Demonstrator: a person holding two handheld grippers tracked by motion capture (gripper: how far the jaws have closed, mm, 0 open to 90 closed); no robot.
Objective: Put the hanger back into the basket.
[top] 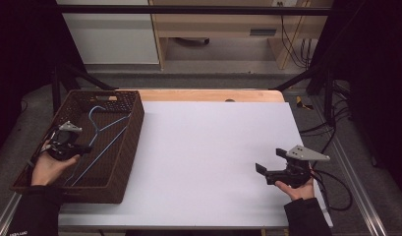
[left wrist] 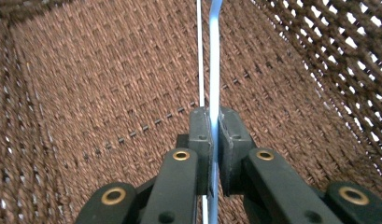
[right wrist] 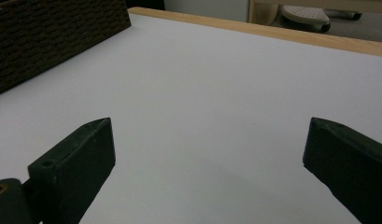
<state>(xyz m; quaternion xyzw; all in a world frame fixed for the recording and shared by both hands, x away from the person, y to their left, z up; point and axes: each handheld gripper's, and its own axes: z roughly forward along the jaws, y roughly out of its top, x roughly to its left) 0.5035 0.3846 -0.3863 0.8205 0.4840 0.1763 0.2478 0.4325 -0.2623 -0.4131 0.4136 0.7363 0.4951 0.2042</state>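
Blue hanger [left wrist: 215, 70] clamped in left tongs [left wrist: 215, 135] inside wicker basket [top: 132, 123], right tongs [right wrist: 207, 154] gaping over white tabletop [right wrist: 202, 84].

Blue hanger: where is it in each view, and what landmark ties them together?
High view: blue hanger lies in the brown woven basket at left, held by the left gripper.
Left gripper view: a blue wire up the centre, pinched between the jaws.
Right gripper view: not in it.
Shared landmark: the basket.
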